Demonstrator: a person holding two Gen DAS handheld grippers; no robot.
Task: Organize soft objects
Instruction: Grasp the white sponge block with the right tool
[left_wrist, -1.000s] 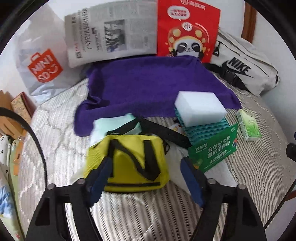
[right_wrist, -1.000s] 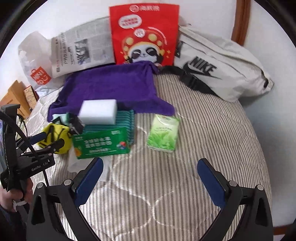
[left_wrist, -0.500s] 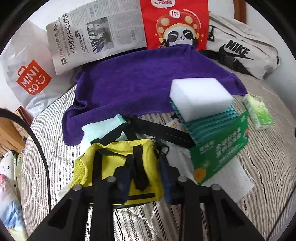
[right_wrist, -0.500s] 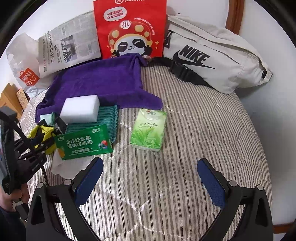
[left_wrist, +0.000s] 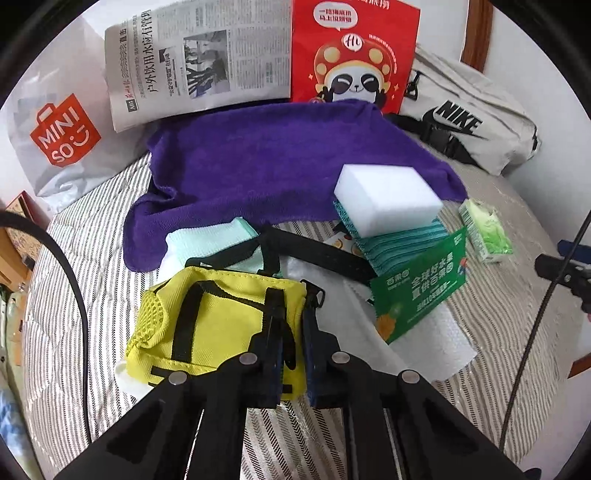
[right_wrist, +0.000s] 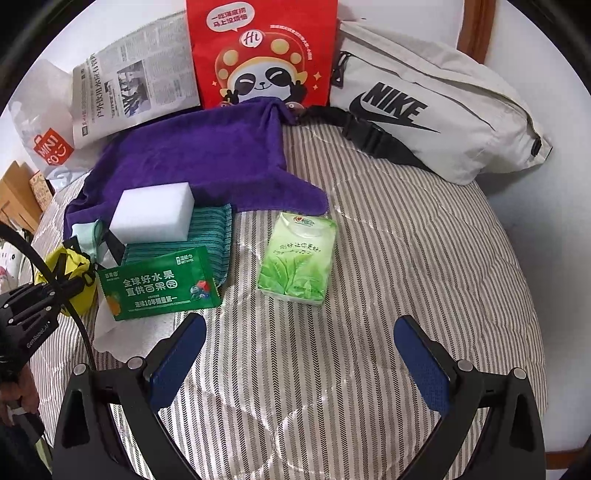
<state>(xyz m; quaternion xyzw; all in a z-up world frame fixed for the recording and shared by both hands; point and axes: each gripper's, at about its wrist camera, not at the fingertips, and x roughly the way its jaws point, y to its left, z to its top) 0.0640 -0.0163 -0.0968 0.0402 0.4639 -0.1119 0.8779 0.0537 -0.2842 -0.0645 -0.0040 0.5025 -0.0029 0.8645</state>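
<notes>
A yellow bag (left_wrist: 214, 314) with black straps lies on the striped bed cover (right_wrist: 406, 240). My left gripper (left_wrist: 293, 325) has its jaws closing on the bag's right end, and the pads pinch the yellow fabric. Beside it lie a mint cloth (left_wrist: 214, 240), a white sponge (left_wrist: 388, 199) on a teal striped cloth (left_wrist: 402, 243), and a green wet-wipes pack (left_wrist: 421, 288) on white paper towel (left_wrist: 417, 343). A purple towel (left_wrist: 277, 170) spreads out behind them. My right gripper (right_wrist: 299, 325) stands open over bare cover, just short of a green tissue pack (right_wrist: 299, 258).
Against the back wall stand a newspaper (left_wrist: 195, 62), a red panda bag (right_wrist: 262, 51), a Miniso bag (left_wrist: 55, 133) and a beige Nike waist bag (right_wrist: 436, 110). A hand (right_wrist: 18, 387) holds the left gripper at the lower left. A black cable (left_wrist: 74, 295) curves at left.
The left gripper's fingers came together from wide apart and now pinch the yellow bag's right end. The right gripper has drawn a little closer to the tissue pack.
</notes>
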